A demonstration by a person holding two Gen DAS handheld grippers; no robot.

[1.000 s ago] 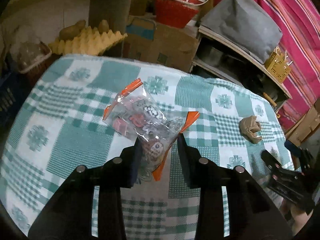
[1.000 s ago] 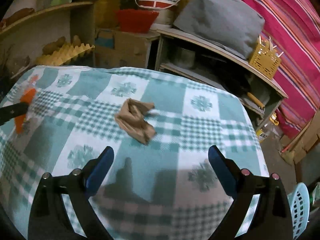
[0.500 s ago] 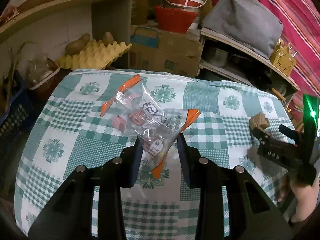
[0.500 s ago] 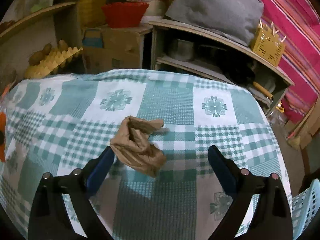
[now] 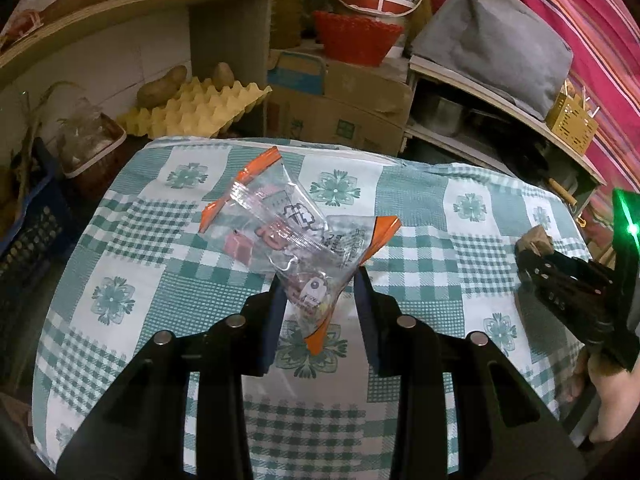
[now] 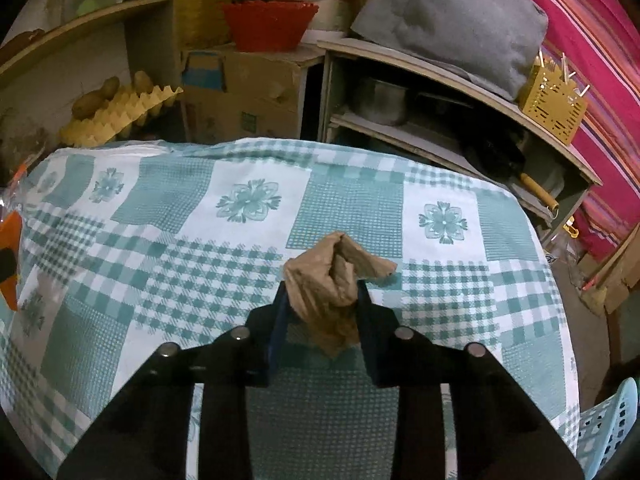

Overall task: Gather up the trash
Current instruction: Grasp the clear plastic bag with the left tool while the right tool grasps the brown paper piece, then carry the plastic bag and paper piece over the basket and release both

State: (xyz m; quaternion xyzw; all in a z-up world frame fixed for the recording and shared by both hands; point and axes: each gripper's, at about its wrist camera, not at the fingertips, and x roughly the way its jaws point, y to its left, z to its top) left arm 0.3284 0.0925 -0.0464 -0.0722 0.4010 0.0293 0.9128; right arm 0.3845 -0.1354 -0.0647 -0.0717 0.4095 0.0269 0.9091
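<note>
Change: your right gripper [image 6: 322, 300], spread half a second before, was now pinching the brown paper wad [image 6: 334, 276].
Left gripper [image 5: 318, 292]: it kept pinching the plastic wrapper [image 5: 296, 236] above the surface [image 5: 420, 208].
Meaning: both trash pieces seemed ready for the bin.

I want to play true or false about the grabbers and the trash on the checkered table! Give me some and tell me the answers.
1. The left gripper pinches a clear plastic bag with orange edges. True.
2. The right gripper is wide open over bare cloth. False: it is shut on the crumpled brown paper.
3. The tablecloth is red with stripes. False: it is green and white checks with flowers.
4. A red basket sits on a cardboard box behind the table. True.
</note>
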